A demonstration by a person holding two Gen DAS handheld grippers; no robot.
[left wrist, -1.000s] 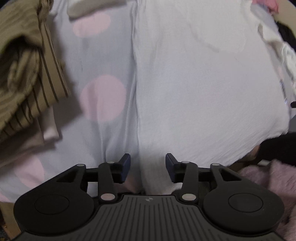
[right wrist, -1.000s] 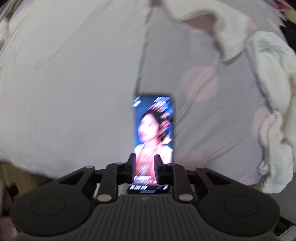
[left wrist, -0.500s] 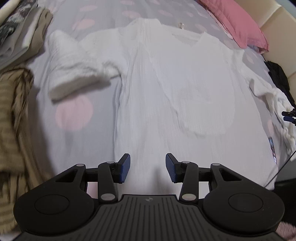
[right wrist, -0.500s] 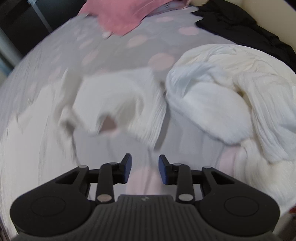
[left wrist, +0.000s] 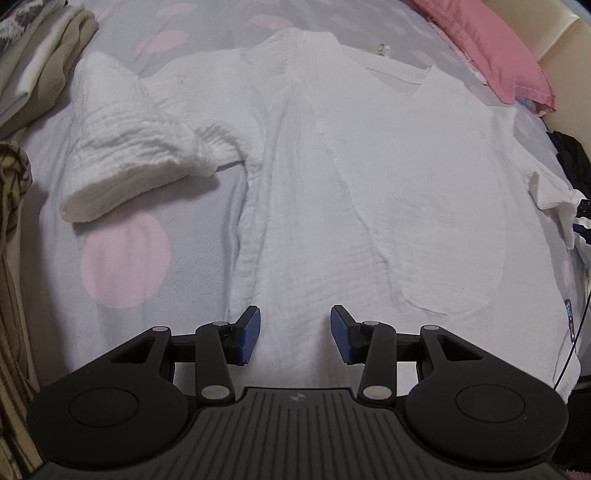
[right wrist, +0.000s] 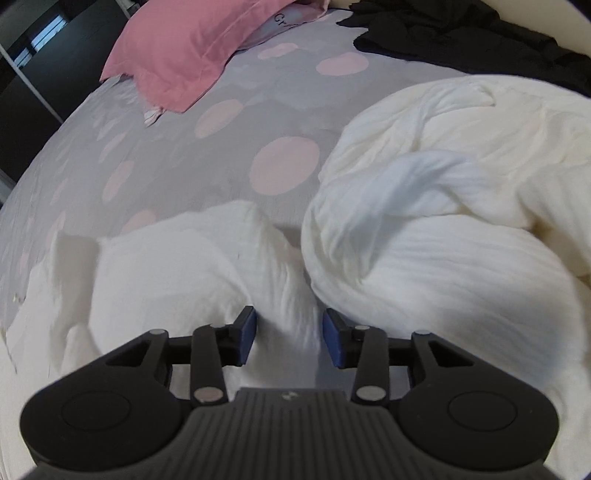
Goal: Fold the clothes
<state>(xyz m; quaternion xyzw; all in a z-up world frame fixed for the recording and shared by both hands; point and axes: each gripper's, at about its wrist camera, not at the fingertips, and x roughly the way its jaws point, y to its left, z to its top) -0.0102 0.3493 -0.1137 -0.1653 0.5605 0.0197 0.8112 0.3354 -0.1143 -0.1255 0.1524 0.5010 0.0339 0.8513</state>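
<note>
A white crinkled shirt point(left wrist: 369, 192) lies spread flat on the grey bedsheet with pink dots point(left wrist: 125, 266), collar at the far end. Its left sleeve point(left wrist: 125, 155) is bent and bunched to the left. My left gripper point(left wrist: 295, 334) hovers open over the shirt's near hem, nothing between its blue pads. In the right wrist view my right gripper point(right wrist: 288, 339) is open just above the shirt's other sleeve point(right wrist: 199, 266), which is rumpled. Nothing is held.
A heap of cream-white clothes point(right wrist: 461, 206) lies right of that sleeve. A pink pillow point(right wrist: 192, 48) and black garments point(right wrist: 461, 33) sit at the far end. Striped brown cloth point(left wrist: 11, 206) and folded beige items point(left wrist: 40, 62) lie at the left. A phone's edge point(left wrist: 569, 314) shows at the right.
My right gripper has let go of the phone, opened and swung to the rumpled sleeve. My left gripper has pulled back from the shirt, so the whole shirt shows.
</note>
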